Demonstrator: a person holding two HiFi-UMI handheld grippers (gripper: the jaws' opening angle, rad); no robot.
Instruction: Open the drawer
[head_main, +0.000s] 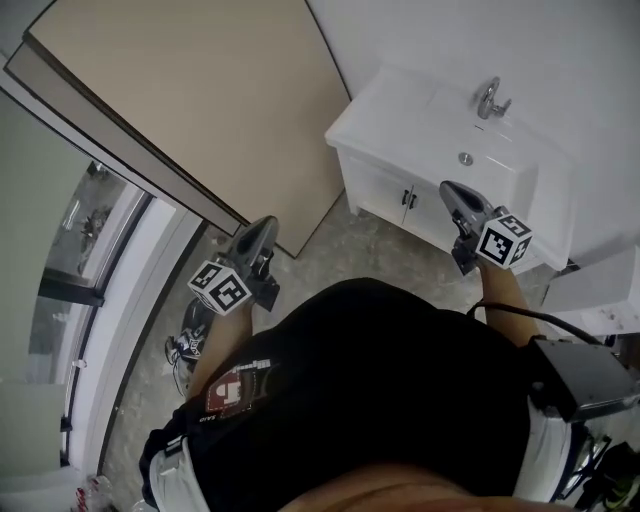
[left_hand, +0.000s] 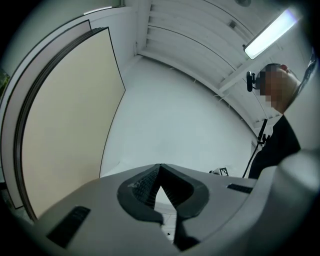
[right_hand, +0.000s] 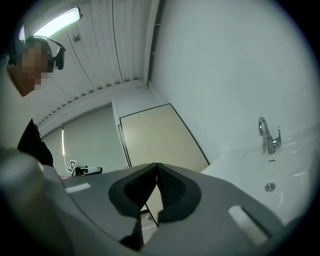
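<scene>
Person is standing between the beige door and the white vanity; drawer presumably in the vanity.
Basin is sitting empty; the vanity front is staying shut, dark handles showing, no drawer line discernible. Left gripper and right gripper are pointing level, jaws closed on nothing, likely readying an approach.

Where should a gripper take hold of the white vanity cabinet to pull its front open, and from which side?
Grip one of the small dark handles at the middle seam of the vanity cabinet. They alone stand off its flat front, so probably come in level, facing that front. The right gripper is nearer but shut, so it must open first.
</scene>
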